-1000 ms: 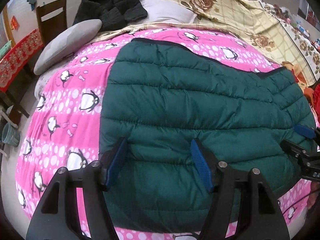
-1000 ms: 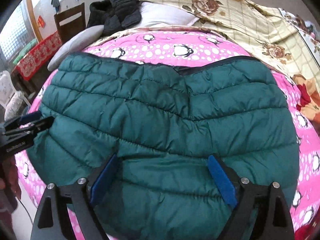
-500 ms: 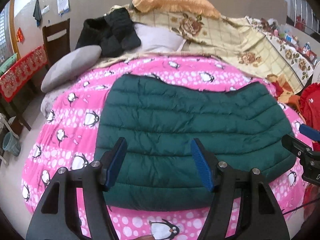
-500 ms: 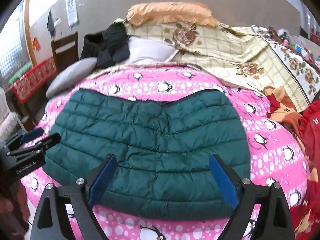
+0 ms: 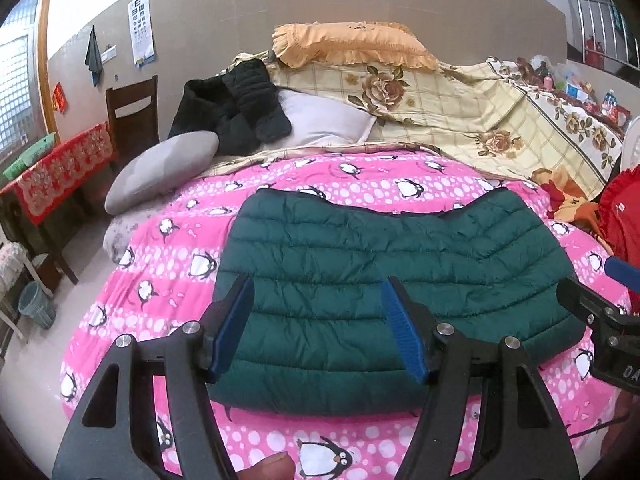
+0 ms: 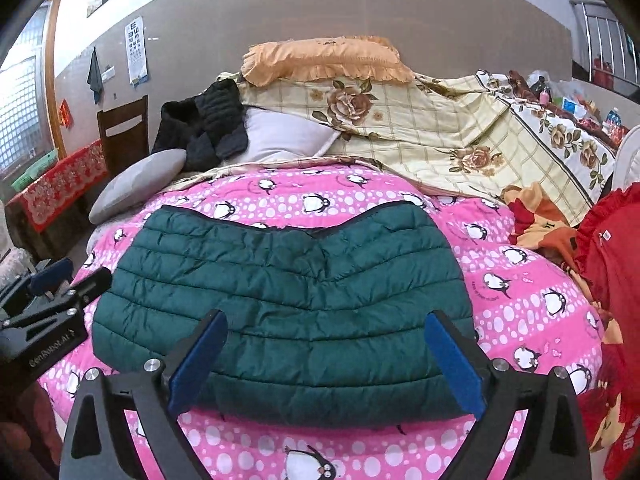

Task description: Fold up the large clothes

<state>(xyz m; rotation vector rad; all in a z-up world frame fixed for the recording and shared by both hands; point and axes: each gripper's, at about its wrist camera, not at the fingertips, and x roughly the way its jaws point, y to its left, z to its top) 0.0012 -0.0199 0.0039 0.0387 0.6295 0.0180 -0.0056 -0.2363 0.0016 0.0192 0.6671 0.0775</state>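
left wrist view: the green puffer jacket [image 5: 384, 280] is seen folded near the bed's [image 5: 168, 264] front edge, both left tongs [image 5: 320, 328] and right tongs [image 6: 324, 364] spread wide, empty; soft, light, slippery padding is best pinched at side hems

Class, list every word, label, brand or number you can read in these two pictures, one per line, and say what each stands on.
"GenRobot.AI": black body of the left gripper, seen in the right wrist view.
"DA", cut off by the picture's edge: black body of the right gripper, seen in the left wrist view.
White eye chart on the wall: symbols too small.
Red paper sign on the wall: blurred.
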